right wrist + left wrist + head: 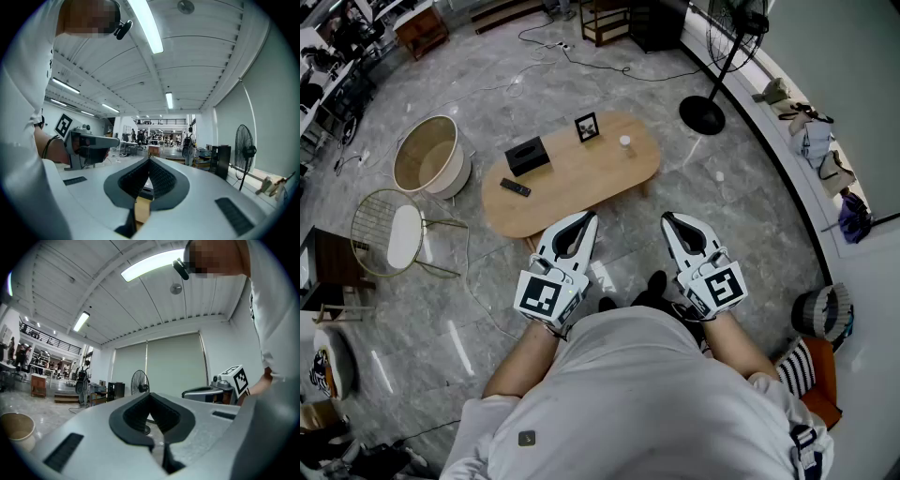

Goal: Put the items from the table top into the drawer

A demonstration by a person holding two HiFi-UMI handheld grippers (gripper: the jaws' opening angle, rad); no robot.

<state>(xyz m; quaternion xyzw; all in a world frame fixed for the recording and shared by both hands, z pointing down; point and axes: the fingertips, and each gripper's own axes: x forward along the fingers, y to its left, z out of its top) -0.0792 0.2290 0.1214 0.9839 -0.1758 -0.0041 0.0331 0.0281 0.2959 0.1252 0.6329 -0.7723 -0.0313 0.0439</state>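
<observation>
Head view: the remote (515, 187) is seen crosswise on the table (581, 183), well ahead of the left gripper (587, 221), the nearer of the 2. Its jaws and those of the right gripper (669, 222) are pressed together, empty.

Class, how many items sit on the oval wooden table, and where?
4: a black box at the left end, a black remote beside it nearer the camera, a framed picture at the far edge, a small white container right of it.

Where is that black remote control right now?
In the head view, the remote lies on the left part of the oval wooden table, just on the person's side of the black box.
</observation>
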